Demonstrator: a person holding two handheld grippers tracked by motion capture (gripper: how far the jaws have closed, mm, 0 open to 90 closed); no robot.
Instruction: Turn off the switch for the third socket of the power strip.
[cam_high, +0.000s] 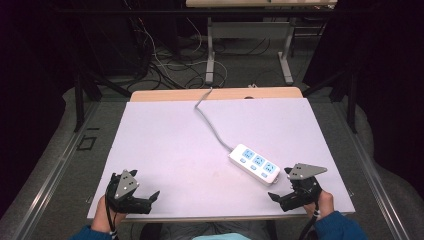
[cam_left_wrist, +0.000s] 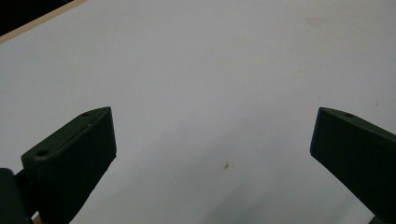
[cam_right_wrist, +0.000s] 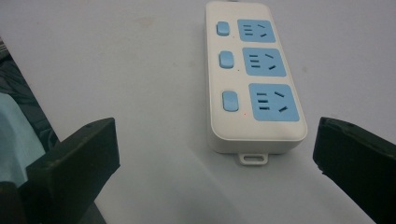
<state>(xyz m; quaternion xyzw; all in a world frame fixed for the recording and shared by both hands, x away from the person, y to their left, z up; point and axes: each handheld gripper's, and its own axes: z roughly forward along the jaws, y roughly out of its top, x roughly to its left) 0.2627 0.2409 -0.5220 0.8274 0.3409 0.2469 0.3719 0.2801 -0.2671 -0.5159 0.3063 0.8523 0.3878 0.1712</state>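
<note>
I've got both grippers parked low in the high view, one at each bottom corner of the white surface (cam_high: 165, 145). My right gripper (cam_high: 285, 192) sits at lower right with its jaws spread wide and nothing between them. My left gripper (cam_high: 145, 197) at lower left is likewise released, jaws splayed over bare board.

The thing I'm going for is the white power strip (cam_high: 254, 163) with its three blue sockets. It lies right of centre in the high view, just up and to the left of my right gripper, and well apart from my left one. So the right hand is clearly the nearer. Its long axis runs on a diagonal, from upper left down to lower right, and the grey cord (cam_high: 212, 122) trails off its far end toward the top edge of the surface.

The right gripper view gives me what the overhead cannot: the power strip (cam_right_wrist: 254, 74) stretches almost straight away from me, its near end with the small hanging tab sitting between my open jaws but not touching them. I can also make out three blue switches beside the sockets; whether any is on I can't really tell. The left gripper view shows plain white board and a faint brown speck (cam_left_wrist: 227, 164).
</note>
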